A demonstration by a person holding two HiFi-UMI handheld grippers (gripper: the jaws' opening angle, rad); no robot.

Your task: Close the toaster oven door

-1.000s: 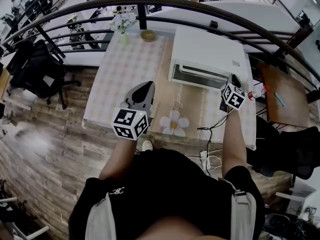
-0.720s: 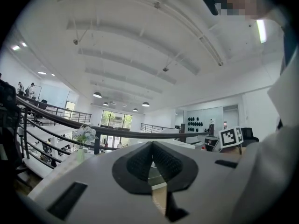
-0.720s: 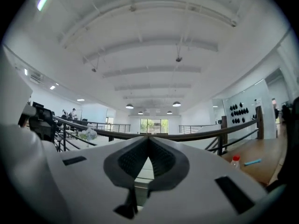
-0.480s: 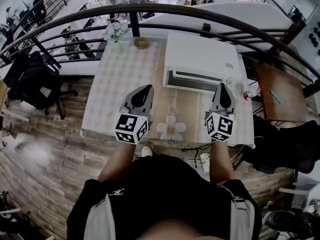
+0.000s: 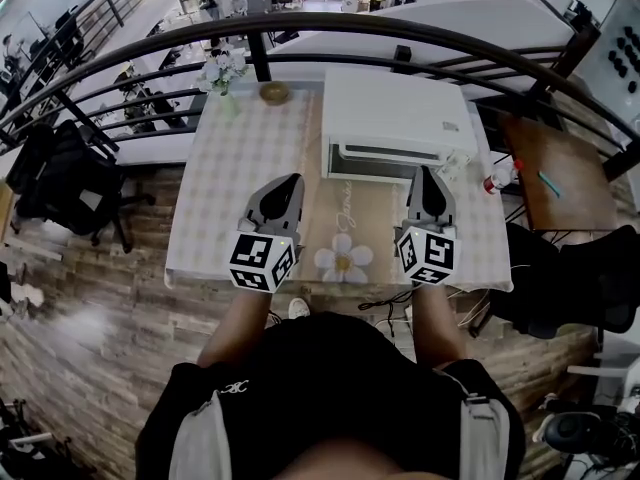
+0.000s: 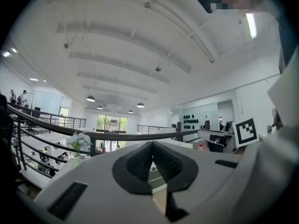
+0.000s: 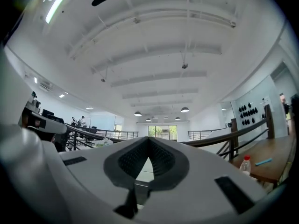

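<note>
The white toaster oven [image 5: 396,108] stands at the back right of the table, its door [image 5: 392,155] upright against the front, with no gap that I can make out. My right gripper [image 5: 424,174] hovers just in front of the door's right part, apart from it, jaws shut on nothing. The left gripper [image 5: 289,181] hangs over the table's middle, left of the oven, also shut and empty. In the left gripper view the left gripper [image 6: 152,144] has its tips together. The right gripper view shows the right gripper [image 7: 148,140] the same way.
A checked cloth covers the table [image 5: 225,188]. On it are a flower-shaped mat [image 5: 344,259], a vase of flowers [image 5: 222,69] and a small bowl [image 5: 273,92]. A red-capped bottle [image 5: 496,181] stands right of the oven. A dark railing [image 5: 300,26] runs behind; a brown side table [image 5: 555,183] is at right.
The right gripper has drawn back from the oven's front right corner toward me and a little to the left. The left gripper has hardly moved.
</note>
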